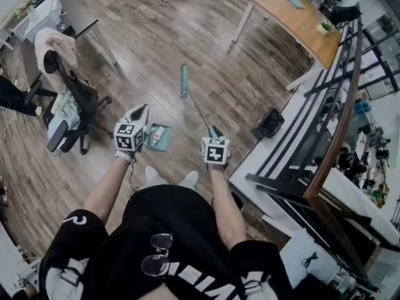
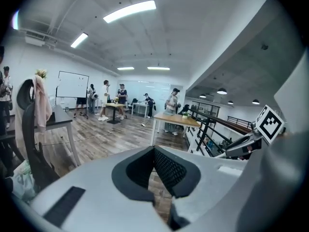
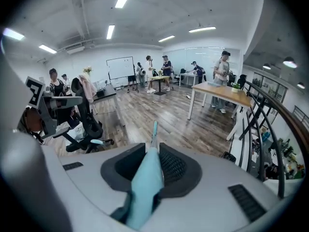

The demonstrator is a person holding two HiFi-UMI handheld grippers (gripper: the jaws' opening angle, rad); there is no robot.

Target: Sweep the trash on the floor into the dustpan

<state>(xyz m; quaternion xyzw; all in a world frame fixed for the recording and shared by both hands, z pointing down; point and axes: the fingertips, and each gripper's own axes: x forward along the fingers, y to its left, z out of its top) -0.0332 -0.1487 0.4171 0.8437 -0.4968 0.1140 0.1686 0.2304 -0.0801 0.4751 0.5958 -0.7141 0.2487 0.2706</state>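
Note:
A teal broom runs from its brush head (image 1: 184, 82) on the wood floor back along a thin handle (image 1: 200, 111) to my right gripper (image 1: 213, 132), which is shut on the handle. In the right gripper view the teal handle (image 3: 147, 187) fills the gap between the jaws. A teal dustpan (image 1: 159, 137) lies on the floor by my feet, with a small pale piece of trash (image 1: 156, 132) on it. My left gripper (image 1: 141, 111) hovers just left of the dustpan. Its fingertips meet in the left gripper view (image 2: 154, 150), and nothing shows between them.
An office chair (image 1: 72, 99) draped with clothes stands to the left. A wooden table (image 1: 294, 14) is far ahead on the right. A dark railing (image 1: 337, 111) and a white ledge line the right side, with a small black bin (image 1: 270, 122) beside them. Several people (image 3: 149, 74) stand far off.

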